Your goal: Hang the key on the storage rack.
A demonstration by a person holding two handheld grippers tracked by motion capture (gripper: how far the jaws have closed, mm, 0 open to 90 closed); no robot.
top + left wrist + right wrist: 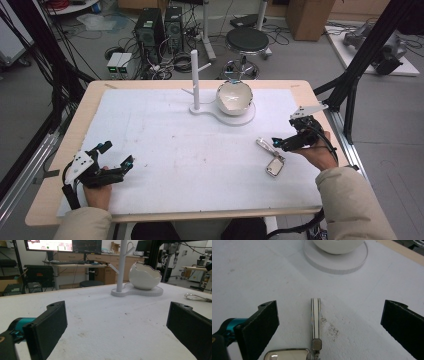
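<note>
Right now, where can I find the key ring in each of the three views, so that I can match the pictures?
High view: the key ring lies at the right on the white mat, just left of the right gripper.
Left gripper view: a metal loop at the far right edge may be part of it; I cannot be sure.
Right gripper view: it lies bottom centre, between the open jaws.
Shared landmark: the white bowl.

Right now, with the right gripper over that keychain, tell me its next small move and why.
Probably lower the right gripper and shut it on the silver keychain with the striped strap. The jaws stand wide open, the strap lies flat between them on the white foam mat, and nothing is gripped yet.
</note>
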